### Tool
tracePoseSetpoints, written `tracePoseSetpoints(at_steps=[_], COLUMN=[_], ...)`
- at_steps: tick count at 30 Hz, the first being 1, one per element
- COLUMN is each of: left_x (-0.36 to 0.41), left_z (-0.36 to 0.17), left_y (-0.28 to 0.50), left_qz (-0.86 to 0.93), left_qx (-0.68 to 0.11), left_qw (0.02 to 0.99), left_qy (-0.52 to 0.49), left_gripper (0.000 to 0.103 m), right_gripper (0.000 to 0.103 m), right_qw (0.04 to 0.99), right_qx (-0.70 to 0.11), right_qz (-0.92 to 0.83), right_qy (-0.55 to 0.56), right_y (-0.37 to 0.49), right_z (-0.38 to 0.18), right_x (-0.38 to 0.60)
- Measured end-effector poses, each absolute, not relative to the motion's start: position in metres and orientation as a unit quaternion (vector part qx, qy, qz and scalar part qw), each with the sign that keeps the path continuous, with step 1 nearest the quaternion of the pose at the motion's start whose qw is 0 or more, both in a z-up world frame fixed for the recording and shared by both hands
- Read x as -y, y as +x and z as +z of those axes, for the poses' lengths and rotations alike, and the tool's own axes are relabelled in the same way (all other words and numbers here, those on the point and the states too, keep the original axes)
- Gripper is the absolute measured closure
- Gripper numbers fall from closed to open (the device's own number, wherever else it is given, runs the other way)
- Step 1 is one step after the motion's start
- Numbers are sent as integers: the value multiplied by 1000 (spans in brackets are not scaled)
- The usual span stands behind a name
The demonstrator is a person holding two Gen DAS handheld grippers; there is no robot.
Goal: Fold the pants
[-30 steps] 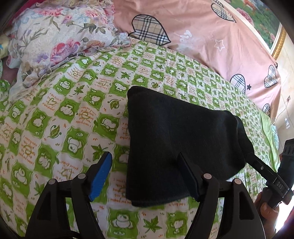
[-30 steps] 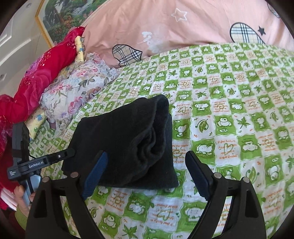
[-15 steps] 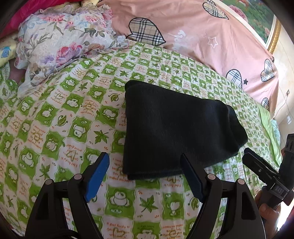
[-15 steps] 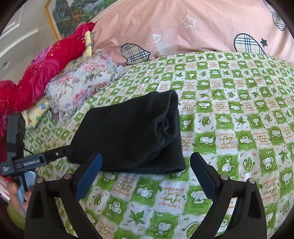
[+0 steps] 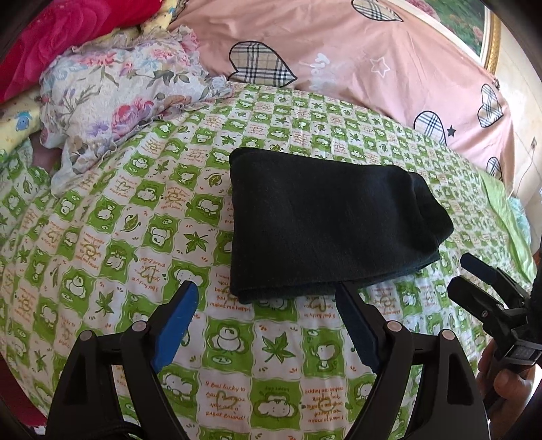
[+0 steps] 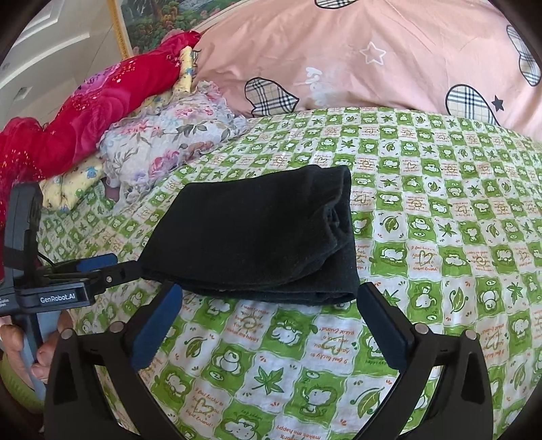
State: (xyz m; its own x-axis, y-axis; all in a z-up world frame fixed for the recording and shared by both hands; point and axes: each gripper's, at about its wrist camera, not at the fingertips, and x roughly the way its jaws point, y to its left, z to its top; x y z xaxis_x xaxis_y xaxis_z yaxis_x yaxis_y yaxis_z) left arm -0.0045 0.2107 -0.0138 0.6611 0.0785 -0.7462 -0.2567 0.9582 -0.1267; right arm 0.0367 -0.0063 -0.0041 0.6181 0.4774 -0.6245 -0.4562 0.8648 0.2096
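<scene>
The black pants [image 5: 325, 220] lie folded into a compact bundle on the green-and-white patterned bedsheet [image 5: 118, 237]. My left gripper [image 5: 267, 298] is open and empty, just short of the bundle's near edge. My right gripper [image 6: 267, 294] is open and empty too, its blue-padded fingers [image 6: 159, 321] just in front of the pants [image 6: 257, 230]. The right gripper also shows at the right edge of the left wrist view [image 5: 474, 277], off the bundle. The left gripper shows at the left of the right wrist view [image 6: 111, 267], at the bundle's left corner.
A pink quilt with plaid hearts [image 5: 372, 67] lies behind the pants. A floral pillow [image 5: 118, 91] and a red blanket [image 6: 95, 105] are piled at the back left. A framed picture [image 6: 169, 20] hangs on the wall. The sheet's edge falls off at the right [image 5: 501, 210].
Both grippers have drawn back toward me, away from the pants. The right gripper's finger has let go of the bundle's right end. The bundle stays in place.
</scene>
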Motion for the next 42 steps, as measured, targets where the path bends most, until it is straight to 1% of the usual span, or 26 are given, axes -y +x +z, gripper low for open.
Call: tracePoseSetpoints(at_steps=[14, 29, 42], left_x=[-194, -189, -191], left_z=[-8, -24, -33], left_y=[-20, -15, -14], left_qz=[109, 129, 132], left_qx=[-366, -378, -370], left_qw=[921, 915, 917], left_qy=[-78, -61, -64], left_gripper=[19, 17, 16], right_gripper=[0, 0, 0], right_qw=[906, 900, 906], right_qx=[-324, -338, -323], right_qz=[271, 272, 272], right_qy=[-19, -23, -22], right_y=[23, 25, 24], right_z=[-6, -20, -24], right_x=[-4, -9, -10])
